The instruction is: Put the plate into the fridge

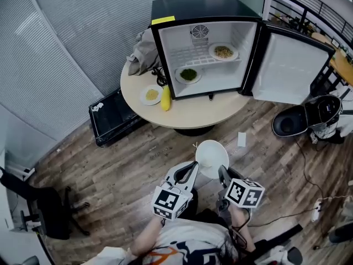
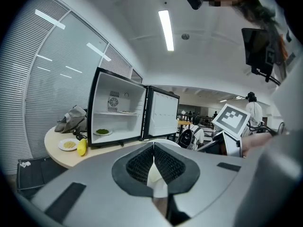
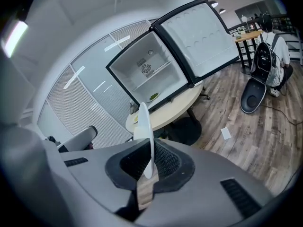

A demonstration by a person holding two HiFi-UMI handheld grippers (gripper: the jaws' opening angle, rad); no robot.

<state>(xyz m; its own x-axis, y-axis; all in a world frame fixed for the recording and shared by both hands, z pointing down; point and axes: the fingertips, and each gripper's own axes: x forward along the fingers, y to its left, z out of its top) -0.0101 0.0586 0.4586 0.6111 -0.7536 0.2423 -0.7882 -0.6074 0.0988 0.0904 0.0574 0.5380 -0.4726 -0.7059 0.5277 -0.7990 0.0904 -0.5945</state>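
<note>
Left gripper and right gripper, each pinching the rim of one empty white plate. The left gripper's pads are closed on the plate's left edge and the right gripper's on its right edge, so the plate hangs between them above the wooden floor, off the near edge of the round tabletop and well apart from it.

A black fridge stands on the far right part of the tabletop, its door swung wide to the right. Inside, a plate of green food sits on the fridge bottom and a plate of pale food on the wire shelf.

By the tabletop's left edge lie a small plate and a yellow object, with a grey bag behind them.
</note>
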